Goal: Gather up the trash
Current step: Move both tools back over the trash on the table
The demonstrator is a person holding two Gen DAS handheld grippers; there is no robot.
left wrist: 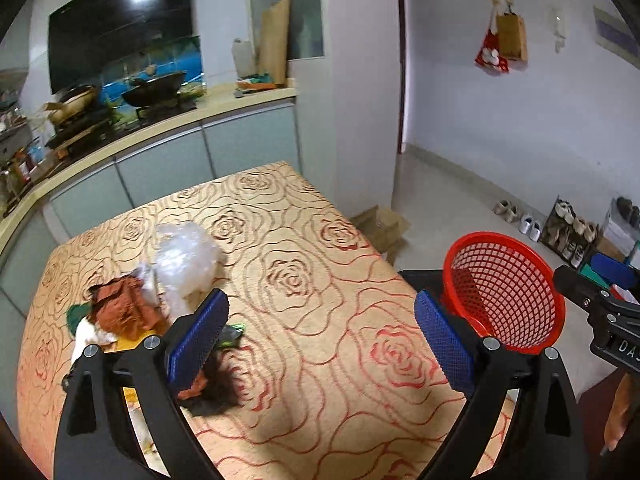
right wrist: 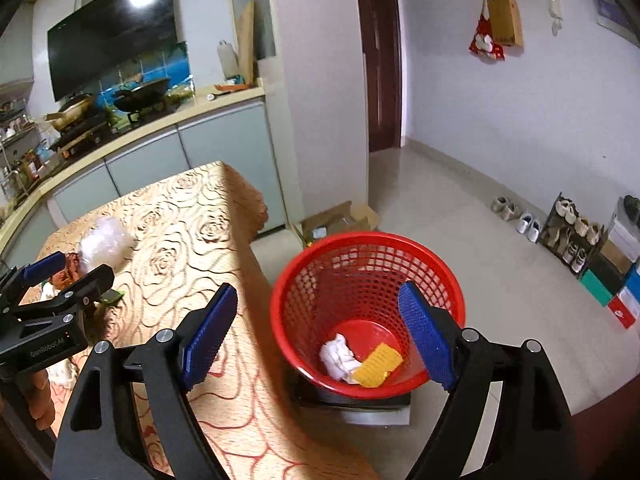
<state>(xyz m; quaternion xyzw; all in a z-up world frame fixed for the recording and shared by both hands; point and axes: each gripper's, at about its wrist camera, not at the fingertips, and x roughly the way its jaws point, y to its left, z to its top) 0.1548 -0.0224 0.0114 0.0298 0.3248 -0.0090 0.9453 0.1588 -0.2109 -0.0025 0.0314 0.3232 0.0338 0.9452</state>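
— Blue pads stood wide apart on the right gripper (right wrist: pixel 316 328) above the red basket (right wrist: pixel 304 276), nothing between them. Why?

— Probably done dropping; tissue (right wrist: pixel 338 356) lay inside. The left gripper (left wrist: pixel 320 334), equally spread and empty, faced the trash pile (left wrist: pixel 132 304) at the table's (left wrist: pixel 320 240) left.

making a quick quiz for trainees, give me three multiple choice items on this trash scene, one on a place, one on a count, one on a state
1. Where does the red basket stand?
A on the table
B on the floor beside the table
C on the counter

2. How many pieces lie in the basket?
A none
B two
C five

3. How is the right gripper?
A open, empty
B shut on a tissue
C shut on the basket rim

Key: 1 B, it sits past the table edge; 2 B, white wad and yellow piece; 3 A, pads apart, nothing between.
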